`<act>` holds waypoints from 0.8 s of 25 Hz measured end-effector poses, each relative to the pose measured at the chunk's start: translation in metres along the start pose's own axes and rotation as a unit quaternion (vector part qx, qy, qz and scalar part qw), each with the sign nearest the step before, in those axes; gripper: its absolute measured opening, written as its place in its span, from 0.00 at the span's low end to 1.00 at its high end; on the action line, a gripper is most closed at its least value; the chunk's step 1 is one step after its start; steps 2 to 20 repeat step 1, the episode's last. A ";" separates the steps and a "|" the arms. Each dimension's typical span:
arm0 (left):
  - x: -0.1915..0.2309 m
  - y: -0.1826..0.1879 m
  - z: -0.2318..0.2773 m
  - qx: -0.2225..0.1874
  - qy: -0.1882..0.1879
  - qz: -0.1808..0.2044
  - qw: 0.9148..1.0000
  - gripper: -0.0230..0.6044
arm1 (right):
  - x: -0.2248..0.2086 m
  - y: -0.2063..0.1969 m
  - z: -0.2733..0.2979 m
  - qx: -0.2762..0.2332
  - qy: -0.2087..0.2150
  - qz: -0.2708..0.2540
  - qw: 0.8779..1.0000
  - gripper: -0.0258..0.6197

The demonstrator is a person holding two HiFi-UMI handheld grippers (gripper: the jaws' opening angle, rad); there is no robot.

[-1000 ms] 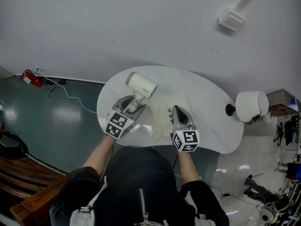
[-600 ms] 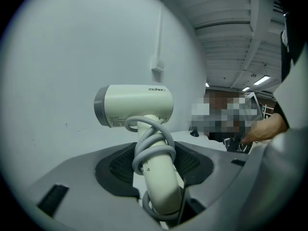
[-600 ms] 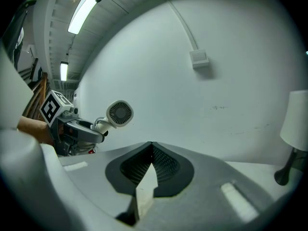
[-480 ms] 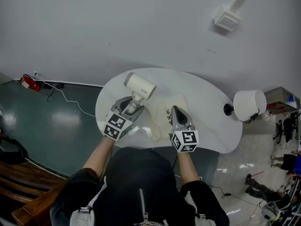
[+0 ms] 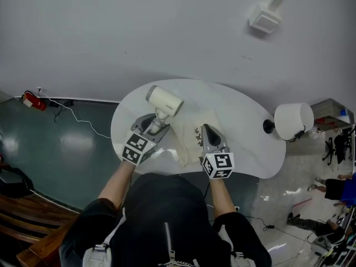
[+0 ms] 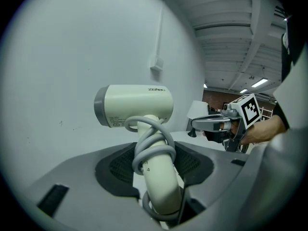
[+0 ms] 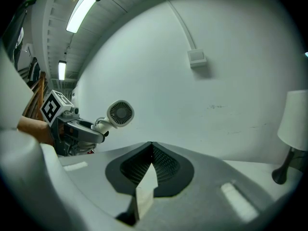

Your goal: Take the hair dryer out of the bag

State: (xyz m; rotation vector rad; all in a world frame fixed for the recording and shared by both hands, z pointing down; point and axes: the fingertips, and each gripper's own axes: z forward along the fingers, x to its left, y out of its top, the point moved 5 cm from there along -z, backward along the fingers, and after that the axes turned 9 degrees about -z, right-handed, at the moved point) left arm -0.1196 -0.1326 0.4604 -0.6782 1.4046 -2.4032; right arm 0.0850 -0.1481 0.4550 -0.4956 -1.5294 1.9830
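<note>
Grips the cream hair dryer [image 5: 164,100] by its handle [image 6: 161,186] with the left claw [image 5: 157,127], jaws standing wide and pressed against either side of that handle. Holds it clear of the bag [image 5: 188,141], up and to the left of it over the white worktop [image 5: 245,132], barrel on top and handle slanting down into the claw.

In the left gripper view:
- barrel lying level across the frame, grey ring at its left end
- grey cord [image 6: 151,146] wound in loops round the handle, just above the jaws
- no cloth round any part of the dryer

In the right gripper view:
- the dryer's round grille end, turned toward the camera, off to the left and raised above the worktop

Pinches a fold of the bag with the right claw [image 5: 207,135], jaws brought together with only the thin pale cloth between them.

Lying crumpled on the worktop between the two claws: the cream cloth bag itself, with dark print on its upper face, its left edge just beside the left claw.

At the worktop's right end: a lamp [image 5: 292,121] with a white shade on a dark stem.

High on the pale wall behind: a small white box [image 5: 265,20] with a conduit running up from it.
</note>
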 end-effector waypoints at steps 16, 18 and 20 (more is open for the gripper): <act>0.000 0.000 0.000 0.000 0.000 -0.001 1.000 0.39 | 0.000 0.000 0.000 0.001 0.000 0.000 1.000 0.04; 0.000 0.000 0.000 0.000 0.000 -0.001 1.000 0.39 | 0.000 0.000 0.000 0.001 0.000 0.000 1.000 0.04; 0.000 0.000 0.000 0.000 0.000 -0.001 1.000 0.39 | 0.000 0.000 0.000 0.001 0.000 0.000 1.000 0.04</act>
